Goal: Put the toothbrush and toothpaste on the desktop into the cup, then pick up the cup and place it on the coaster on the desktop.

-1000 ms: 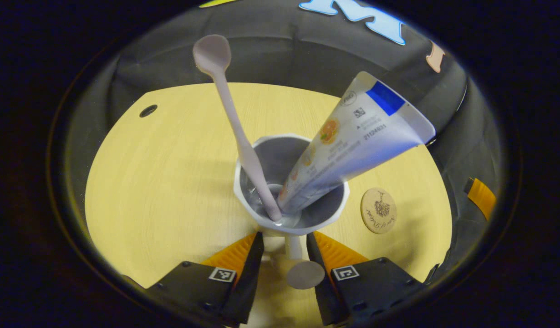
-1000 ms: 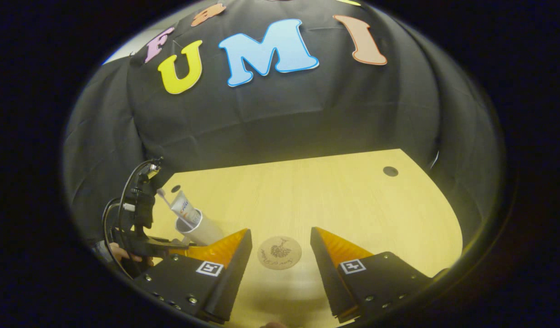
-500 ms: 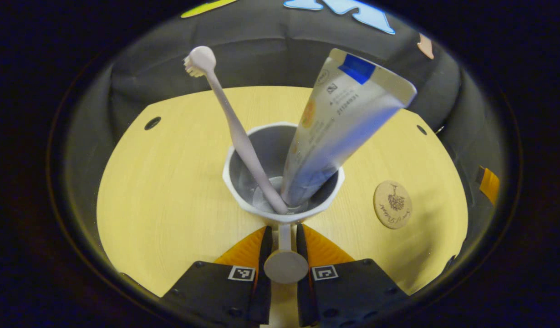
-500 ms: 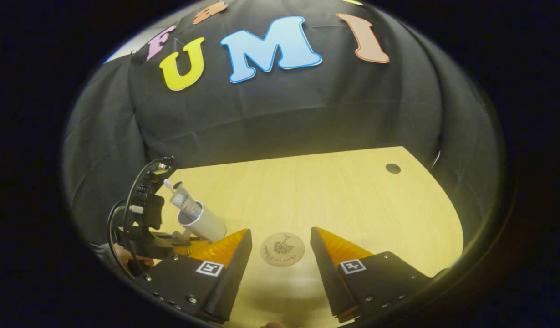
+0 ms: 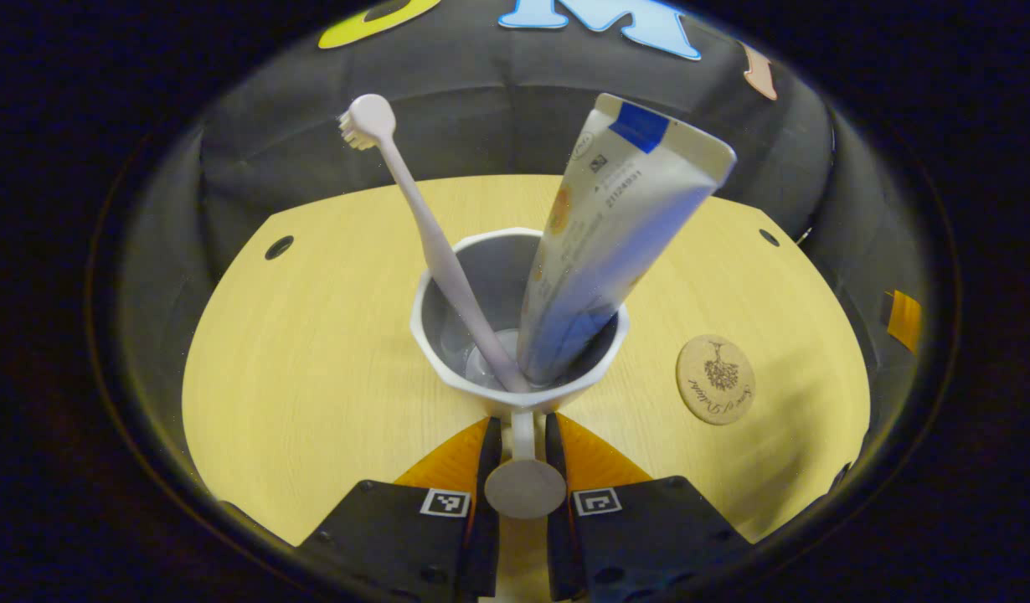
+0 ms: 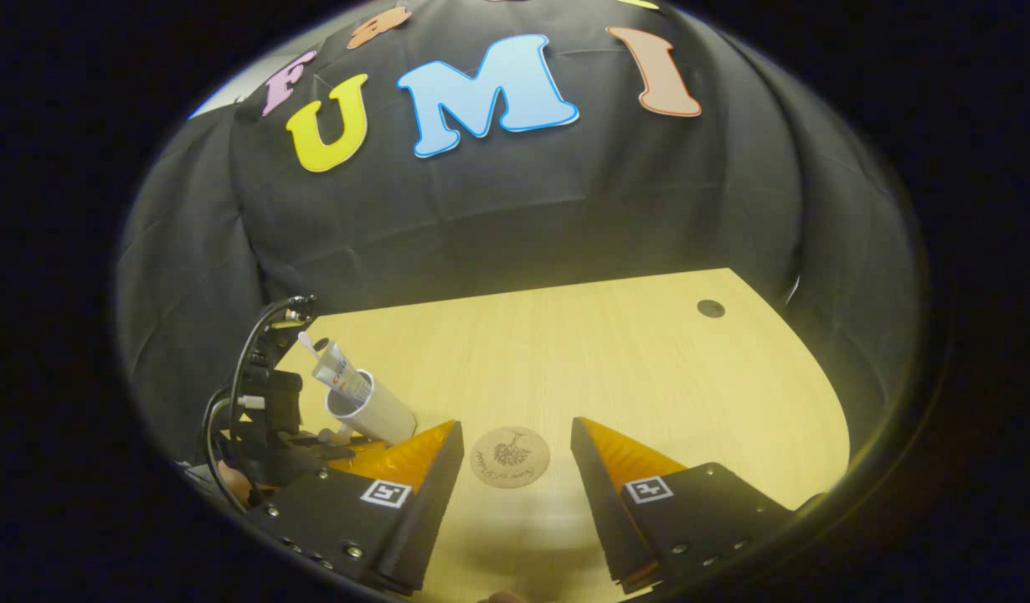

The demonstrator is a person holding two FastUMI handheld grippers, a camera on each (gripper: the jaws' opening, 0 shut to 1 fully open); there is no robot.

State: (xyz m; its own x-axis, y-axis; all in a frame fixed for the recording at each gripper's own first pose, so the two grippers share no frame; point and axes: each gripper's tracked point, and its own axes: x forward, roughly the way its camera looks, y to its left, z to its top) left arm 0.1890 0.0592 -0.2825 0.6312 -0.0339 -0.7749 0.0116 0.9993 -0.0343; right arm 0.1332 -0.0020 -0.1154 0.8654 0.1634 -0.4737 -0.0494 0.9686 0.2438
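Observation:
In the left gripper view a white faceted cup (image 5: 448, 352) holds a pale toothbrush (image 5: 414, 226), head up, and a white toothpaste tube (image 5: 607, 243) with a blue patch. My left gripper (image 5: 522, 435) is shut on the cup's handle (image 5: 523, 486), both fingers pressed against its stem. The round wooden coaster (image 5: 715, 379) lies on the table to the cup's right. In the right gripper view my right gripper (image 6: 515, 456) stands open above the coaster (image 6: 509, 456). Off to its left the cup (image 6: 373, 409) leans in the other gripper.
The pale wooden table (image 5: 314, 352) has small round holes near its far corners (image 5: 278, 247) (image 5: 768, 237). Black cloth walls close it in at the back and sides. A person's hand (image 6: 234, 481) shows behind the far gripper.
My left gripper closed on the cup's handle between the earliest frame and half a second ago; the cup has tilted and shifted slightly since. The right gripper stays open over the coaster.

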